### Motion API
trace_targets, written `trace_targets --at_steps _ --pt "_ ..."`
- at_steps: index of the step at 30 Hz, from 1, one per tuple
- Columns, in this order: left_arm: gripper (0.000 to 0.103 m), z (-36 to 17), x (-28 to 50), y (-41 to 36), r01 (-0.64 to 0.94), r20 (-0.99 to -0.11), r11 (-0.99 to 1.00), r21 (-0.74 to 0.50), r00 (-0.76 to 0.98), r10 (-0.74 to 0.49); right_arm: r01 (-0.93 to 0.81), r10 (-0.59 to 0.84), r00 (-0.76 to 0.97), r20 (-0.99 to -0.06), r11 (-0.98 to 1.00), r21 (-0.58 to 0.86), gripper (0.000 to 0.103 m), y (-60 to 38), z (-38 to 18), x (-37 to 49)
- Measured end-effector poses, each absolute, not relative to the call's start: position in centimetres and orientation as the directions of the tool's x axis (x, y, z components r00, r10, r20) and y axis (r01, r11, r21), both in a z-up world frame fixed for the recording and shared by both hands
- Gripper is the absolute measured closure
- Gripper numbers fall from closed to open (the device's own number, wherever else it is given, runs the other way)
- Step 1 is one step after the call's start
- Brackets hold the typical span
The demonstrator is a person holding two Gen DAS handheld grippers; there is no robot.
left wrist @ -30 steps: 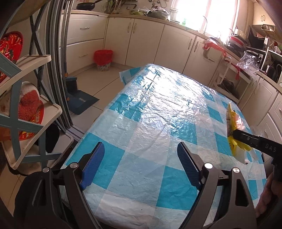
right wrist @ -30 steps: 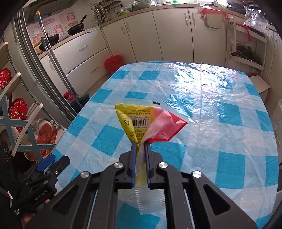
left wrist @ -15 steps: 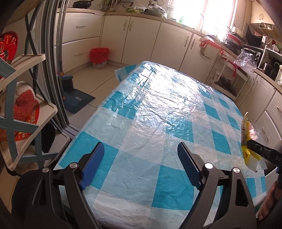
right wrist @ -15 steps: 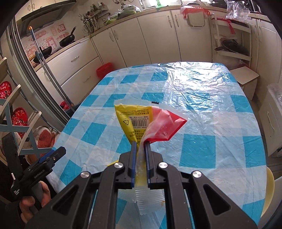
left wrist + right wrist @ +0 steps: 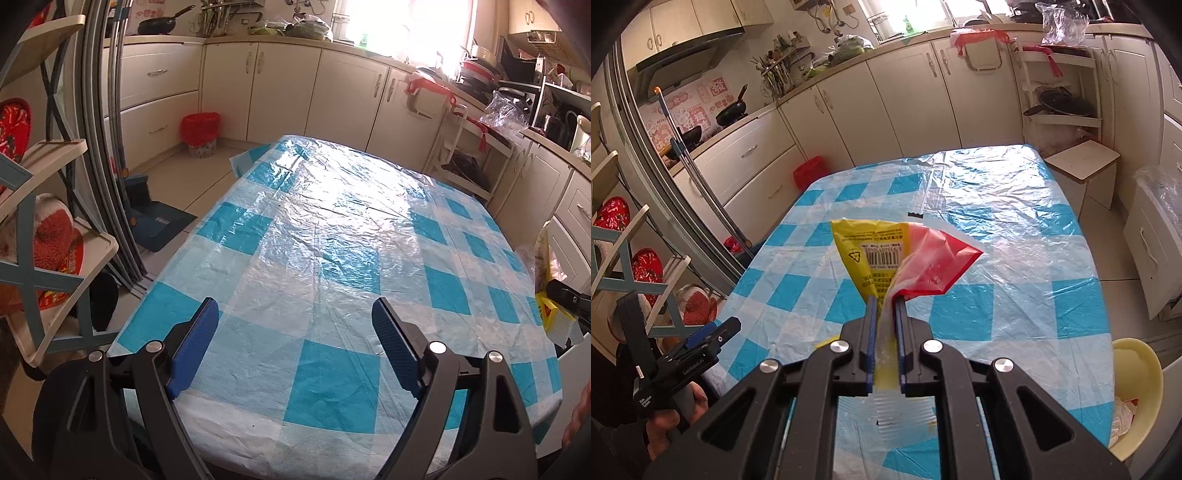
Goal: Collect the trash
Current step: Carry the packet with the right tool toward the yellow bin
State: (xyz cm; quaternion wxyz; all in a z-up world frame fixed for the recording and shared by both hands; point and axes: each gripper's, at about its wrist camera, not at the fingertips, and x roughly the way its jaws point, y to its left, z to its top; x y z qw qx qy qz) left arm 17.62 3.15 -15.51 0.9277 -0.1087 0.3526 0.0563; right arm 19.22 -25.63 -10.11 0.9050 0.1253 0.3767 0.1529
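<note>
My right gripper (image 5: 885, 301) is shut on a yellow and red snack wrapper (image 5: 886, 254) and holds it in the air above the near right part of the blue checked table (image 5: 1015, 221). The wrapper also shows at the right edge of the left wrist view (image 5: 550, 312), held by the right gripper (image 5: 569, 297). My left gripper (image 5: 295, 328) is open and empty above the table's near edge (image 5: 314, 435); it also shows in the right wrist view (image 5: 709, 332). A pale yellow bin (image 5: 1137, 384) with crumpled trash inside stands on the floor by the table's near right corner.
A shelf rack (image 5: 40, 236) with red items stands at the left. A small red bin (image 5: 200, 130) sits by the far cabinets. A small black scrap (image 5: 915, 213) lies mid-table. A low white stool (image 5: 1082, 166) stands beyond the table's far right corner.
My right gripper has drawn back and up towards the table's near right corner with the wrapper; the yellow bin has come into view. My left gripper has stayed open and pulled back slightly.
</note>
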Motion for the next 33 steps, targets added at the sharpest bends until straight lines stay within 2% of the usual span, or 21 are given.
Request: trace_targets --at_steps 16,33 --pt "0.022 -13.4 16.1 0.4 -0.121 -0.66 0.98 -0.156 0.751 -0.012 -0.132 0.358 0.723 -0.591 0.911 0.39 0.093 -29.3 -9.0 16.8" --pt "0.022 -13.6 15.4 -3.7 -0.022 -0.683 0.989 -0.148 0.725 -0.086 0.016 0.271 0.761 -0.59 0.9 0.435 0.093 -35.7 -10.2 14.1"
